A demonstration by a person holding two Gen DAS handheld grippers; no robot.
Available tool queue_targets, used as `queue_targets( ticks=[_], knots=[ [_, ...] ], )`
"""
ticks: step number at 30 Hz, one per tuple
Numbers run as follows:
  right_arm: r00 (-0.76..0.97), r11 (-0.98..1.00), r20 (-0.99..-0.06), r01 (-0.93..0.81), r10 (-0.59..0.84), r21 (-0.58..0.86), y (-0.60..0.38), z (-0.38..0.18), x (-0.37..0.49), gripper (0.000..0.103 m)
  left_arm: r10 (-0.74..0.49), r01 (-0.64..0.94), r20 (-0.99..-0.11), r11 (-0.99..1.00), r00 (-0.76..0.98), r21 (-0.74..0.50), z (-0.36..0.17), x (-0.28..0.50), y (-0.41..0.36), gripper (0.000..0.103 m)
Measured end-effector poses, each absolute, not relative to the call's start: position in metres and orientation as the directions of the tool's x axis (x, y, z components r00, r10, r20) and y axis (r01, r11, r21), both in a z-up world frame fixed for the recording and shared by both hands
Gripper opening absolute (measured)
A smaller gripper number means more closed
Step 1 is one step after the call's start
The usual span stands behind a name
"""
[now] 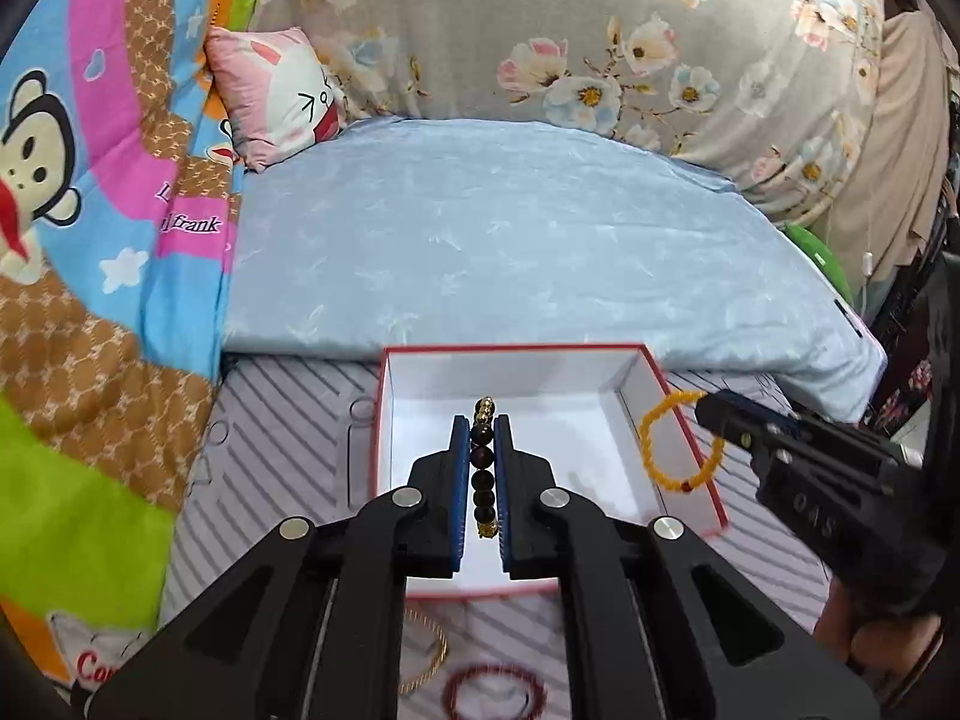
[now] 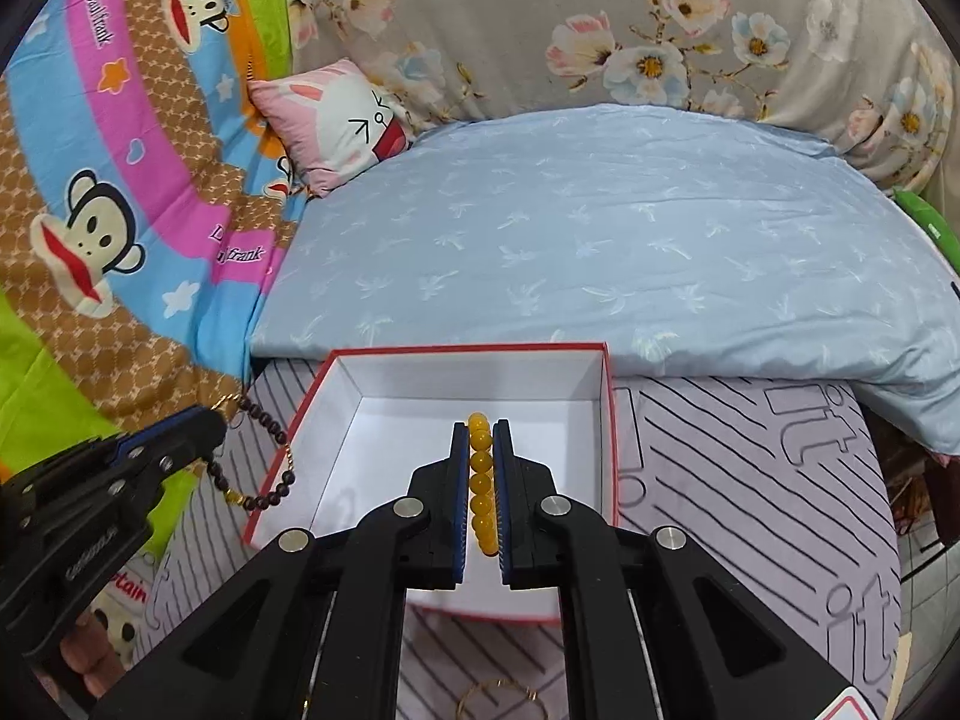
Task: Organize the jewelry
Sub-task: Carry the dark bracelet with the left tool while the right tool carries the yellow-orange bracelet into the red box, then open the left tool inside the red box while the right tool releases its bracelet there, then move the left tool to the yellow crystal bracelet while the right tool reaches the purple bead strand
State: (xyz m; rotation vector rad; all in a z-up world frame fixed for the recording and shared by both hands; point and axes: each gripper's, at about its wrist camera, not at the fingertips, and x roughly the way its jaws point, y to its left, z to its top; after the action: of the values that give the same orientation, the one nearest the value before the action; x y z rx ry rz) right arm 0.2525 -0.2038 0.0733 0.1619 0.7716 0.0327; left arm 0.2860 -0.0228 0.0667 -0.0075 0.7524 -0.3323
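Both bracelets hung over the open box (image 1: 690,456): the left hand-held gripper (image 1: 482,468) clamped tight on the dark bead bracelet (image 1: 483,468), the right hand-held gripper (image 2: 480,480) pinching the yellow bead bracelet (image 2: 480,480), nothing blocking the box's bare white floor. Around it lay a striped mat (image 2: 750,480), a blue quilt (image 1: 510,240) behind. Only the left view caught the red bracelet (image 1: 495,693) below the box; both showed the gold chain (image 1: 429,654).

Box (image 2: 609,420): red outside, white inside. Bracelets: yellow beads (image 2: 481,480); dark beads with gold (image 1: 483,468). Mat (image 2: 750,480): lilac, black-striped. Pillow (image 2: 600,240): pale blue, leaf-printed. Blanket (image 2: 600,18): grey, floral.
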Motion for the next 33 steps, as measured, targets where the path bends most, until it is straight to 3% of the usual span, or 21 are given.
queue_targets(
  ticks=[6, 7, 8, 9, 10, 15, 33],
  knots=[
    [0.684, 0.985, -0.724, 0.041, 0.093, 0.166, -0.212, 0.048, 0.298, 0.008, -0.277, 0.286, -0.706, 0.952, 0.652, -0.109, 0.036, 0.338, -0.047, 0.009],
    [0.684, 0.987, -0.725, 0.046, 0.08, 0.151, -0.212, 0.044, 0.303, 0.013, -0.27, 0.282, -0.713, 0.954, 0.647, -0.105, 0.031, 0.345, -0.05, 0.014],
    [0.686, 0.991, -0.726, 0.061, 0.048, 0.123, -0.212, 0.04, 0.307, 0.018, -0.253, 0.266, -0.719, 0.959, 0.648, -0.097, 0.026, 0.349, -0.049, 0.024],
    [0.686, 0.992, -0.728, 0.08, 0.018, 0.1, -0.213, 0.037, 0.309, 0.033, -0.227, 0.238, -0.722, 0.967, 0.654, -0.089, 0.021, 0.354, -0.048, 0.051],
    [0.69, 0.991, -0.724, 0.093, 0.005, 0.096, -0.215, 0.036, 0.308, 0.044, -0.207, 0.216, -0.72, 0.973, 0.663, -0.081, 0.019, 0.355, -0.045, 0.065],
    [0.708, 0.984, -0.707, 0.12, 0.007, 0.13, -0.228, 0.039, 0.291, 0.046, -0.132, 0.178, -0.713, 0.984, 0.688, -0.01, 0.017, 0.346, -0.037, 0.066],
    [0.726, 0.986, -0.687, 0.131, -0.025, 0.104, -0.206, 0.049, 0.143, 0.053, -0.137, 0.169, -0.722, 0.985, 0.678, -0.028, 0.029, 0.23, -0.021, 0.066]
  ],
)
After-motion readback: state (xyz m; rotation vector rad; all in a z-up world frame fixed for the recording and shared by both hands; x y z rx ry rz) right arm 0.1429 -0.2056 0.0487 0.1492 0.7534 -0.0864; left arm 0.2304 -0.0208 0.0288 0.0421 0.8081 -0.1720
